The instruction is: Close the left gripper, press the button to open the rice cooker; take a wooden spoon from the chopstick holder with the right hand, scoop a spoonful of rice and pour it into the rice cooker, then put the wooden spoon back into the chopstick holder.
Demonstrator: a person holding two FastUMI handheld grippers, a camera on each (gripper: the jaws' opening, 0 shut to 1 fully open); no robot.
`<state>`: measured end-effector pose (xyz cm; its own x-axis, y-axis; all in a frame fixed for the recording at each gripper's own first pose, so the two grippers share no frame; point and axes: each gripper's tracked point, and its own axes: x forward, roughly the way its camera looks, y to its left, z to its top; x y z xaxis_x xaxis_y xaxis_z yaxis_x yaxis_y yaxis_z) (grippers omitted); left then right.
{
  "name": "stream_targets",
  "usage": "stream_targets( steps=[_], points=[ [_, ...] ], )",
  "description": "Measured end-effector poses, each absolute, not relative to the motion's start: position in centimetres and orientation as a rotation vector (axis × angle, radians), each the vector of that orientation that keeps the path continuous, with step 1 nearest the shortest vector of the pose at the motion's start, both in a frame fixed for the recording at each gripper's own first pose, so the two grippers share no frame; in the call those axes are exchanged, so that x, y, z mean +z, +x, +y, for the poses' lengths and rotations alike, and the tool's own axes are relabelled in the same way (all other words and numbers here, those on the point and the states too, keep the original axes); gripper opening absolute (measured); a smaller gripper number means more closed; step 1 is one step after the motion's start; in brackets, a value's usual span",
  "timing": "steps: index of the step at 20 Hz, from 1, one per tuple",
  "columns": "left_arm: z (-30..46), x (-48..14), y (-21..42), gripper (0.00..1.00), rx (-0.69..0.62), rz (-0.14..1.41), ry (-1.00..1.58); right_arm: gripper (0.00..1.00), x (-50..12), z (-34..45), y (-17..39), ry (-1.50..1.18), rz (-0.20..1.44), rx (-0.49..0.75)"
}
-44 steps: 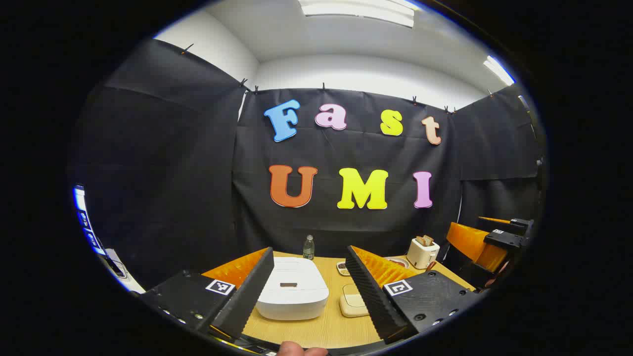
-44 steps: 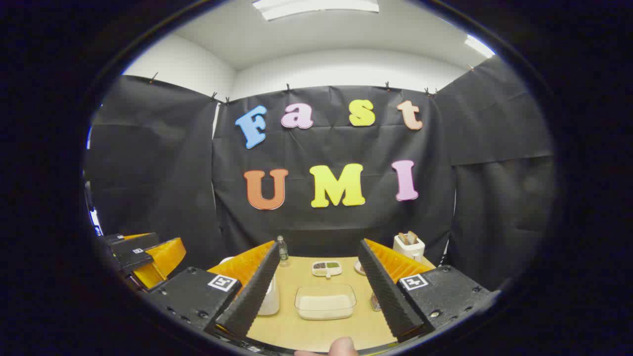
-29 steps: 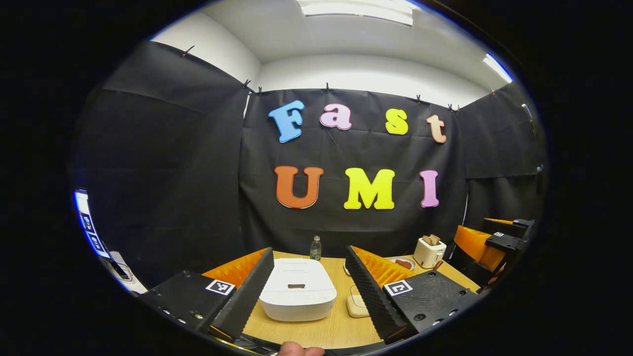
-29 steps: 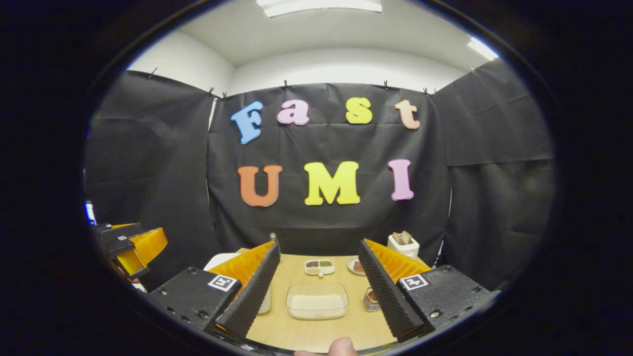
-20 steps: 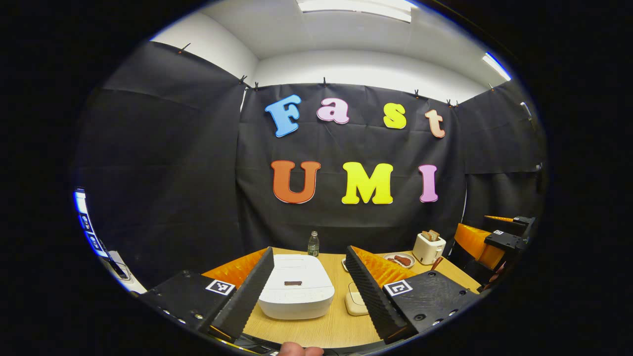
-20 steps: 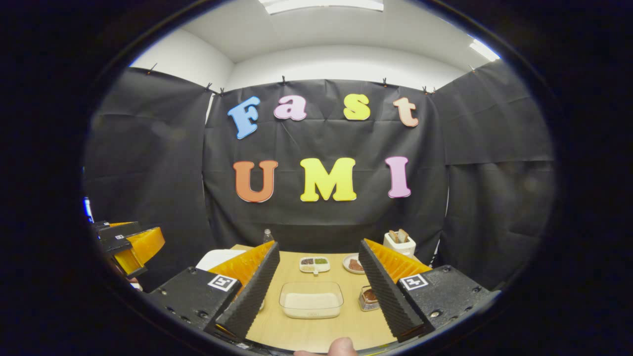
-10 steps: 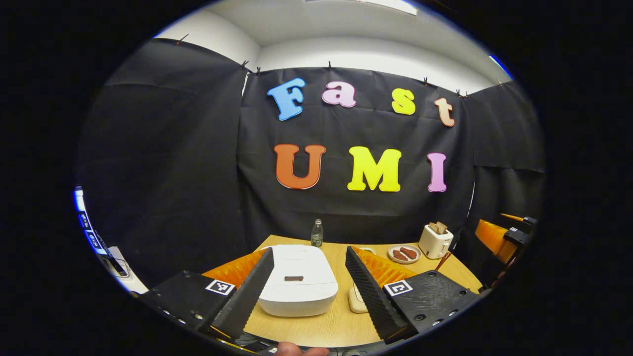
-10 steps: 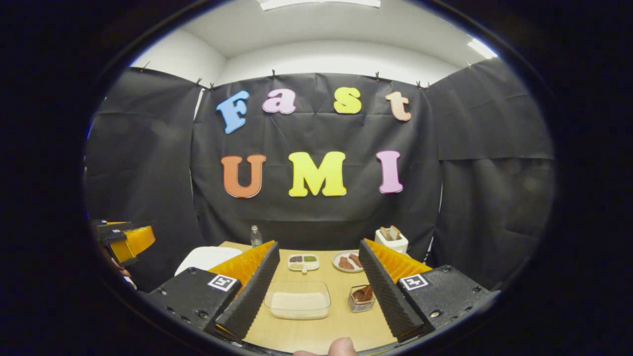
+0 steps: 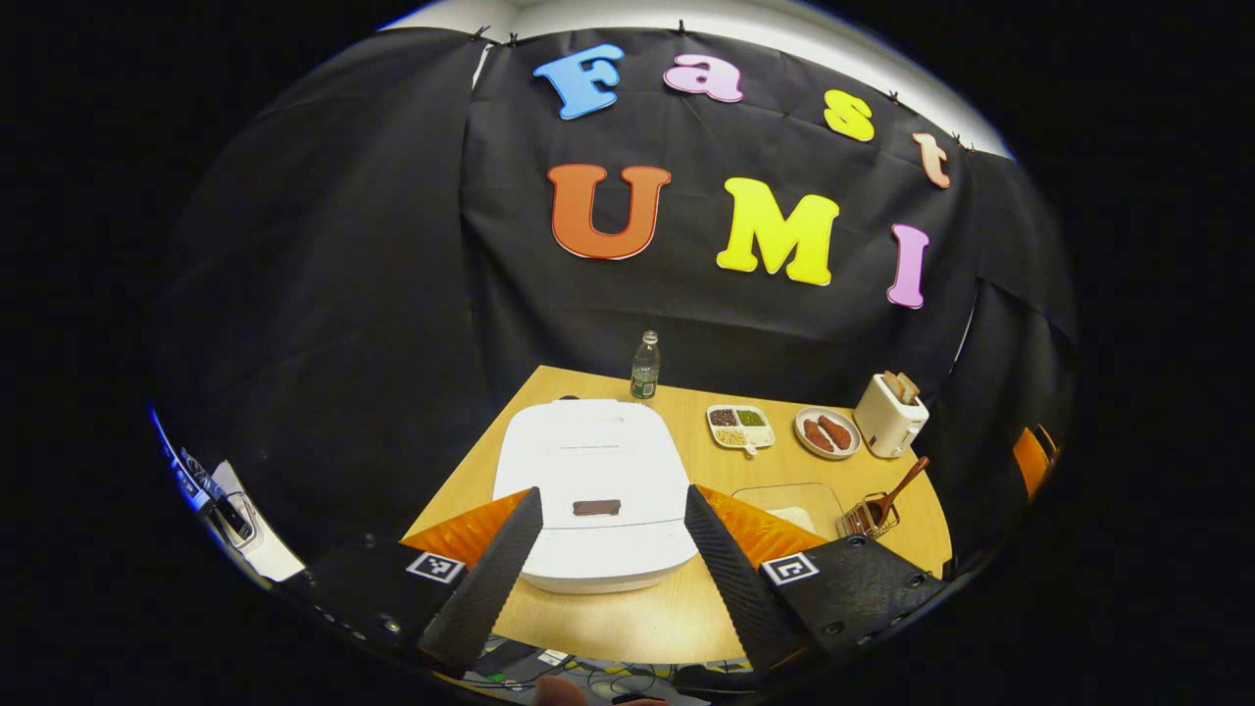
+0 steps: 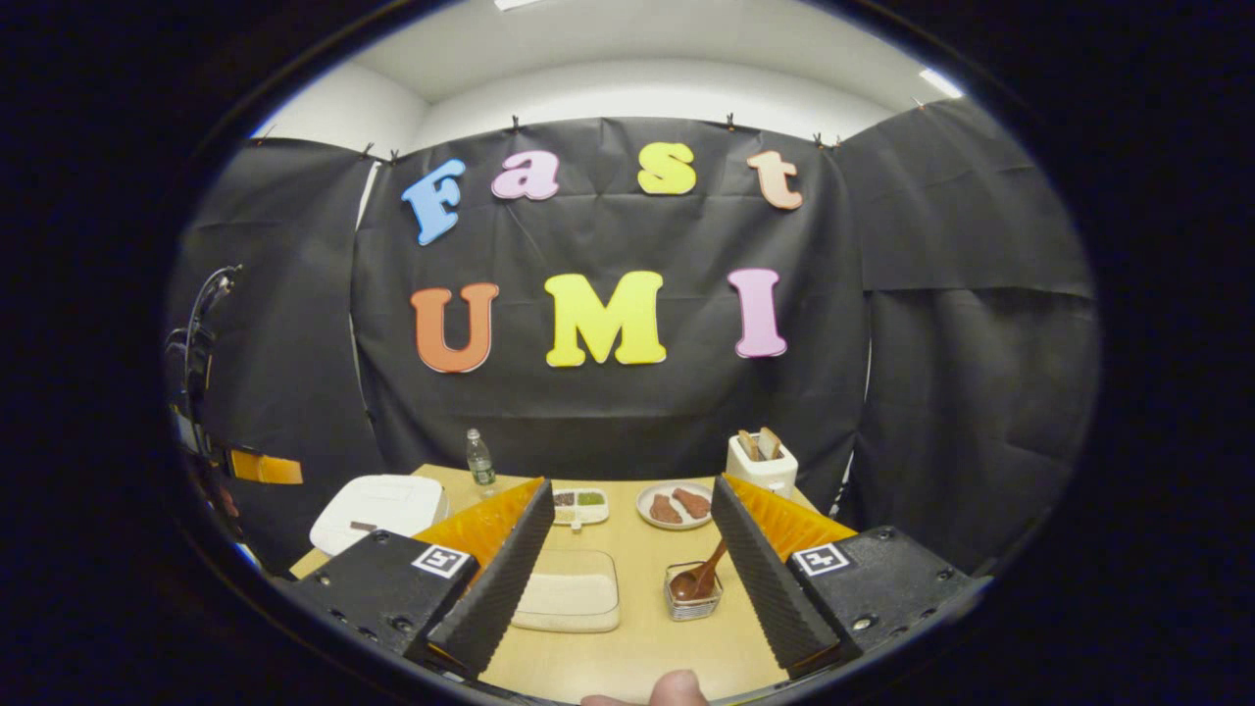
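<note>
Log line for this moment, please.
left tool: open, above closed rice cooker | right tool: open, empty | wooden spoon: in holder

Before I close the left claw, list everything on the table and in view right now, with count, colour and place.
rice cooker: 1, white, lid shut, table's left part, ahead of the left claw
button: 1, dark, near front of the cooker's lid
bottle: 1, clear, dark label, back edge by the wall
divided dish: 1, white, dark and green fillings, back centre
plate: 1, white, two brown pieces, beside the toaster
toaster: 1, white, bread sticking out, back right
rice container: 1, clear, white rice, front centre
chopstick holder: 1, wire, right of the container
wooden spoon: 1, brown, leaning in the holder
table: 1, light wood
left claw: open, above the cooker's front
right claw: open
</note>
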<state>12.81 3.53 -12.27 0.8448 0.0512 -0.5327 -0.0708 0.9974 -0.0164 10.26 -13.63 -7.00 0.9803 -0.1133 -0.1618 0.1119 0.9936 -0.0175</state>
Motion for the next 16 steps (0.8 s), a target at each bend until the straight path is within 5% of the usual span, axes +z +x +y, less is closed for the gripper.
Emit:
stream_targets(
  steps=[2, 4, 9, 10, 16],
  points=[
    [3.6, -13.1, 13.5, 0.88, 0.055, 0.616, -0.046, 1.00, -7.6, -14.9, 11.1, -0.001, 0.180, -0.124],
    [3.9, -15.0, 14.8, 0.61, 0.061, 0.683, -0.058, 1.00, -8.5, -15.6, 12.0, 0.016, 0.199, -0.125],
    [3.8, -18.4, 17.1, 0.20, 0.046, 0.817, -0.080, 1.00, -9.2, -17.4, 13.5, -0.024, 0.218, -0.133],
    [3.2, -19.4, 17.4, 0.01, 0.013, 0.858, -0.121, 1.00, -9.0, -17.7, 13.6, -0.027, 0.213, -0.134],
    [4.3, -22.0, 18.9, 0.00, -0.019, 0.946, -0.131, 1.00, -9.7, -19.0, 14.2, -0.040, 0.222, -0.138]
  ],
)
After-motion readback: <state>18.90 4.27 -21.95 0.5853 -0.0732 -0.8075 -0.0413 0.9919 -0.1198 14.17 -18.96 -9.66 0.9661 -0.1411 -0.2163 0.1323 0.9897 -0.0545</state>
